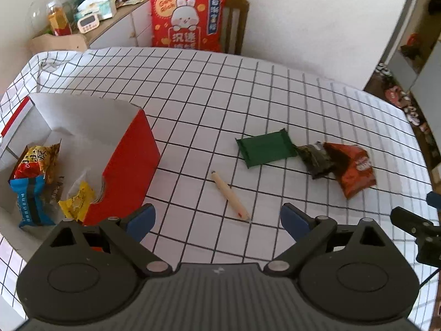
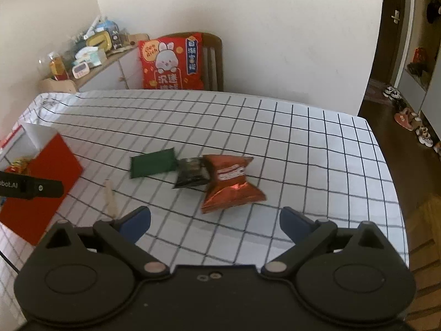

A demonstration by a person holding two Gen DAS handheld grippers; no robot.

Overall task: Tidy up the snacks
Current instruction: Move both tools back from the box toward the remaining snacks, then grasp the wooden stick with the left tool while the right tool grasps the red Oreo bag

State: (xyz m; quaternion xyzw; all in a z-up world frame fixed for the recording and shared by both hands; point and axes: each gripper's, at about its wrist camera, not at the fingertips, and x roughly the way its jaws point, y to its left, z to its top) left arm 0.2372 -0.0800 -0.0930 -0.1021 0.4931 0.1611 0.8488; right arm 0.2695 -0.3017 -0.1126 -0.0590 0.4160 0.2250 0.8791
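A red box [image 1: 129,160] with a white inside stands at the table's left and holds several snack packets, among them a blue one [image 1: 30,201] and a yellow one [image 1: 78,201]. On the checked cloth lie a green packet [image 1: 266,150], a dark packet [image 1: 317,158] and a red-brown packet [image 1: 352,168]. They also show in the right wrist view: the green packet [image 2: 153,162], the dark packet [image 2: 193,176], the red-brown packet [image 2: 228,183]. My left gripper [image 1: 217,220] is open and empty above a pencil [image 1: 230,195]. My right gripper [image 2: 215,222] is open and empty, just short of the red-brown packet.
The pencil lies between the box and the packets, seen blurred in the right wrist view [image 2: 110,198]. A wooden chair with a red rabbit cushion [image 1: 187,20] stands behind the table. A cluttered cabinet [image 1: 115,24] is at the back left. The table's right edge [image 2: 391,182] drops to the floor.
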